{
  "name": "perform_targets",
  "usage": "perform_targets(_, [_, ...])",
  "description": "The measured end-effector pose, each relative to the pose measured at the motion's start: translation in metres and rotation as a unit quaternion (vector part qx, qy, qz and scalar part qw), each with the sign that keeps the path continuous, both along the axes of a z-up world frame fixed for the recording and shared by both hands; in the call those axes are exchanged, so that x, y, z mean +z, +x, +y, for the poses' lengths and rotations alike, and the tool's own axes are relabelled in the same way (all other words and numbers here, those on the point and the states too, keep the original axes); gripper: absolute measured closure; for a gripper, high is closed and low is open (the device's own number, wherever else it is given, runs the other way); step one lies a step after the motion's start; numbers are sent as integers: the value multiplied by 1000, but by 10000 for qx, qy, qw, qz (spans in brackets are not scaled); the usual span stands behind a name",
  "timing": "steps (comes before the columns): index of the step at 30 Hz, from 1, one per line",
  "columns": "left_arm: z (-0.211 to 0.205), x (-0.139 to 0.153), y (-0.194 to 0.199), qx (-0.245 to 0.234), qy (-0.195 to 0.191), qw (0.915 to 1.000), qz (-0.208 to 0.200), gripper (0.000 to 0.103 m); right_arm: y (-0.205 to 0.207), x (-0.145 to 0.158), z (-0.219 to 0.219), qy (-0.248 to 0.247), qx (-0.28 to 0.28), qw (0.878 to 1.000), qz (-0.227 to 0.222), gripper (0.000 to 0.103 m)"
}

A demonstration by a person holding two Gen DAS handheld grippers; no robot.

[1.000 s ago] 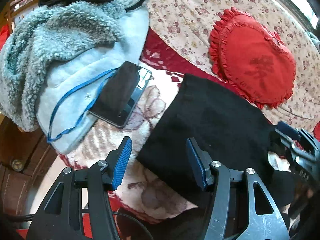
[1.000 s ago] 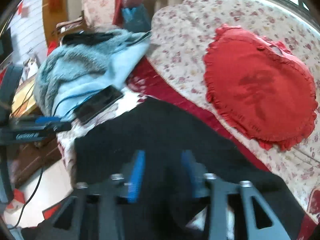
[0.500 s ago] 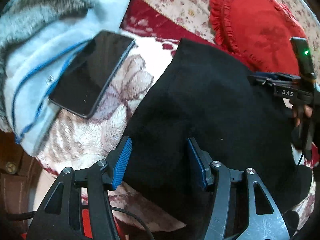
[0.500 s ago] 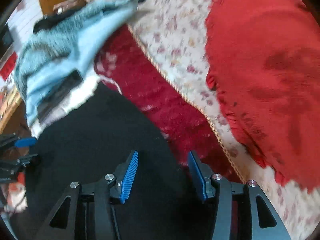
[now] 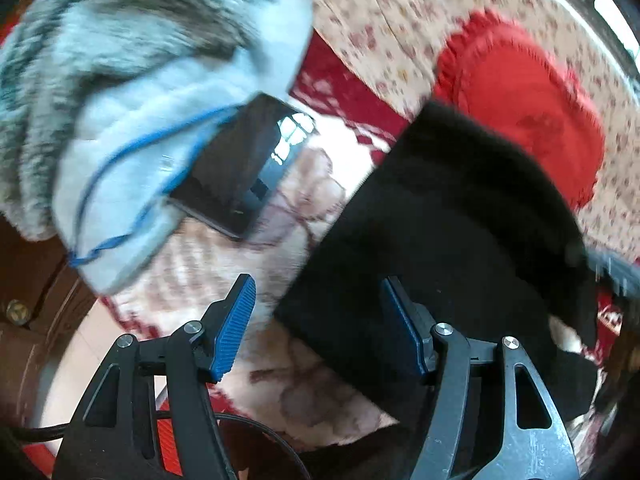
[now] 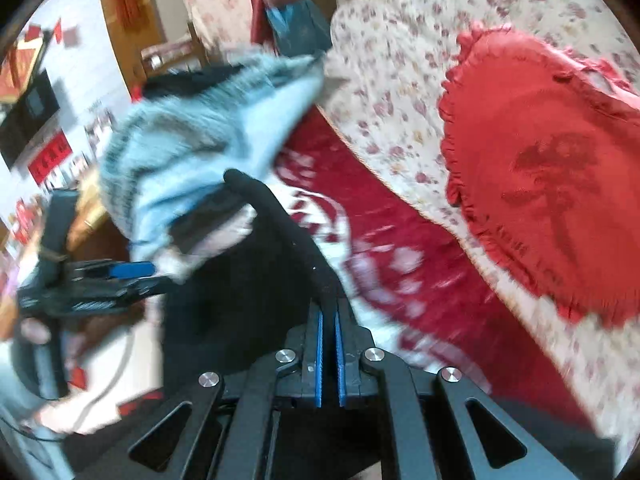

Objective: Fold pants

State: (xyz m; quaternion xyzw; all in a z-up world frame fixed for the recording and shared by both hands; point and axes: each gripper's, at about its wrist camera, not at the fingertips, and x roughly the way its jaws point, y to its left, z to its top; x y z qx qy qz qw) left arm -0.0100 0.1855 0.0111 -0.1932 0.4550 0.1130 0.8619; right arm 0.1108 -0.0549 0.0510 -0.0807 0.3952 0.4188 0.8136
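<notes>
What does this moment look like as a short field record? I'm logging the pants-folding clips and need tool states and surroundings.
left tool: open, hovering over the pants' edge, holding nothing
right tool: shut on the pants, a ridge of cloth rising from its tips
pants: black, lying on the patterned blanket
phone: beside the pants, resting partly on the blue fleece garment
heart cushion: red, on the floral cover, apart from the pants

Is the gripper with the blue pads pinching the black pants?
Yes, the right hand-held gripper has its blue pads shut on a raised fold of the black fabric pants.
</notes>
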Motion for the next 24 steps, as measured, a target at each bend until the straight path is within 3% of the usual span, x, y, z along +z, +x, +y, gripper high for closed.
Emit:
perform_targets(5, [13,17,-27,183,-33,9996,-192,38,-75,-8,19,309,68,9989,343,98])
perform_targets(8, [13,21,-32,185,-1,9996,-211,38,-100,-38,38,401,42,9963,758,98])
perform_targets(10, [7,23,-32,107,47,9997,-198,38,-112,-59,50,196,72,9958,887,98])
perform_targets(15, [-7,16,-29,-17,188,9997,-123,38,-115,-68,48,216,-1,9946,1017,98])
perform_targets(20, [-10,7,-36,-90,-185,9997,-100,38,-112,-51,40,441,-66,9950,895,98])
perform_targets(24, [-12,11,-40,-150,-501,9983,-240,38,-101,-43,29,848,-226,9904,1065,98])
